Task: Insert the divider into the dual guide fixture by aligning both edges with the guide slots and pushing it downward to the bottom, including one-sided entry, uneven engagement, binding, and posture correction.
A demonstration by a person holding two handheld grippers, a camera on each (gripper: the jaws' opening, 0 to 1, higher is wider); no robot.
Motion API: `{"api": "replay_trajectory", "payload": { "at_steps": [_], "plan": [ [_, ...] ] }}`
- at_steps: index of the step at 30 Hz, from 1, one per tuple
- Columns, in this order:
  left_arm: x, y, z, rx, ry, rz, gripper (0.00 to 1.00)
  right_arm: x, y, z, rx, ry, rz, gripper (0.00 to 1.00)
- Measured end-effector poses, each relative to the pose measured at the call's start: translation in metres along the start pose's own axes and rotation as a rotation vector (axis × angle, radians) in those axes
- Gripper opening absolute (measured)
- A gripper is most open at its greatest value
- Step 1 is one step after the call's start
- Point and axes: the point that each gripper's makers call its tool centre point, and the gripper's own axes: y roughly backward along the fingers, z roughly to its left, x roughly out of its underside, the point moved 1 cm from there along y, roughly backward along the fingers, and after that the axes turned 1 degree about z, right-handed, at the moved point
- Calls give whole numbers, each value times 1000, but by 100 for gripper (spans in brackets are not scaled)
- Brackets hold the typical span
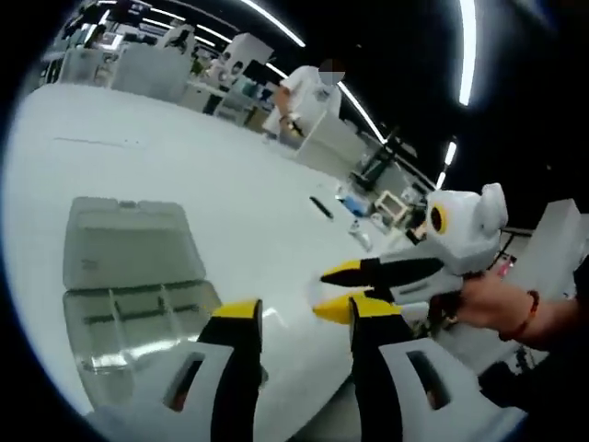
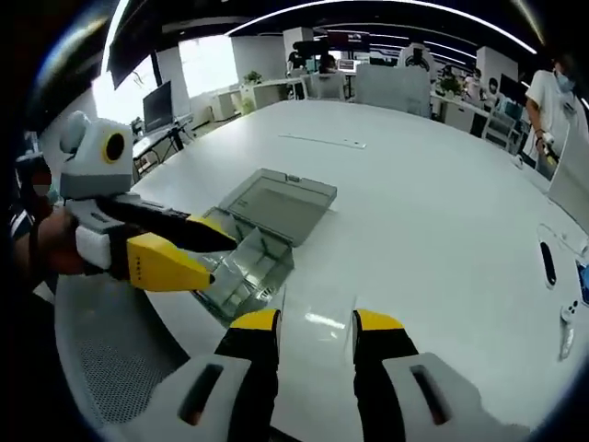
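The clear fixture box (image 1: 129,276) lay open on the white surface (image 2: 414,203), and both the left tool (image 1: 299,318) and the right tool (image 2: 313,324) hovered half open and empty, so reaching for a divider seemed next.

Clear glossy plastic box (image 2: 260,241); smooth glossy white table (image 2: 423,212).

White table (image 2: 414,184) held a clear organizer box (image 2: 262,235), lid open, near its edge; sm. dark item (image 2: 548,263) lay well apart.
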Motion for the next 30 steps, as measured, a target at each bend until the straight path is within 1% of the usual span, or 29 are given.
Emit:
{"api": "replay_trajectory", "payload": {
  "at_steps": [3,6,10,12,16,19,21,24,30],
  "plan": [
    [1,1,1,0,8,-2,30,-3,-1,6,-10,11,-7,27],
    [-1,2,3,-5,26,-13,27,-6,-1,11,-20,21,-17,27],
    [-2,5,3,5,69,-21,15,-9,-1,19,-36,44,-25,27],
    [0,5,3,7,80,-19,16,-10,-1,22,-43,51,-29,27],
    [4,4,3,1,74,-8,15,-13,-1,25,-52,57,-40,27],
    [4,2,3,5,89,-12,15,-16,-1,29,-53,74,-54,27],
    [3,2,3,8,102,-17,14,-16,-1,31,-61,78,-50,27],
    [3,2,6,-5,112,-24,12,-18,-1,33,-65,84,-57,27],
    [3,3,5,15,148,-33,9,-21,0,38,-79,83,-71,27]
  ]
}}
